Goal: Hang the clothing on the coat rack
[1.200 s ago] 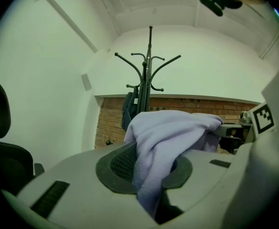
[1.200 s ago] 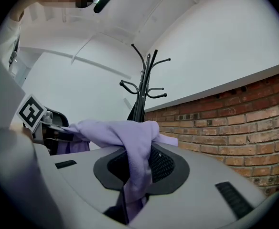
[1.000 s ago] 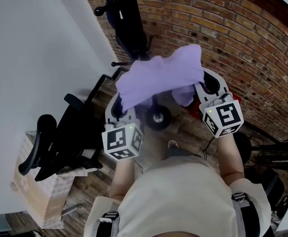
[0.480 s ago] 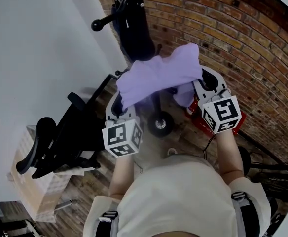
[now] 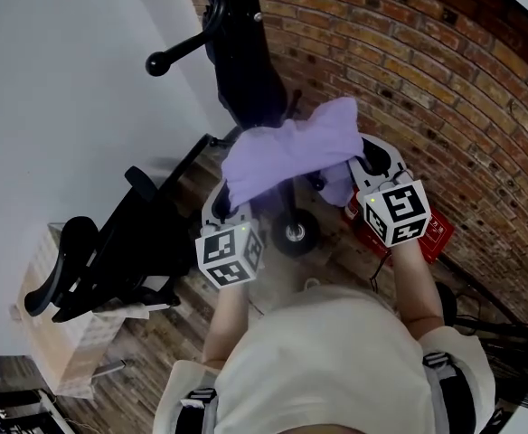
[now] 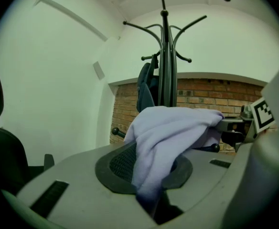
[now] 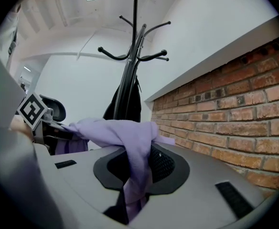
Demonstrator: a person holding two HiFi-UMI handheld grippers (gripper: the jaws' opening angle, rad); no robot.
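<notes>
A lilac garment (image 5: 291,152) is stretched between both grippers in front of the person. My left gripper (image 5: 231,199) is shut on its left edge; in the left gripper view the cloth (image 6: 164,142) drapes out of the jaws. My right gripper (image 5: 365,163) is shut on the other edge, and the cloth (image 7: 130,147) hangs from its jaws in the right gripper view. The black coat rack (image 5: 237,34) stands just beyond the garment, with curved arms at the top (image 6: 164,27) and a dark garment (image 6: 146,87) hanging on it. The rack's pole (image 7: 132,56) rises ahead of the right gripper.
A black office chair (image 5: 101,251) stands at the left by a cardboard box (image 5: 61,351). A brick wall (image 5: 445,89) runs along the right, with a red item (image 5: 427,233) at its foot. A white wall (image 5: 56,125) is at the left. A round wheel-like object (image 5: 293,231) lies on the wood floor.
Both grippers with the lilac garment have come closer to the coat rack; the rack's arms and hooks now show more at the top of the head view.
</notes>
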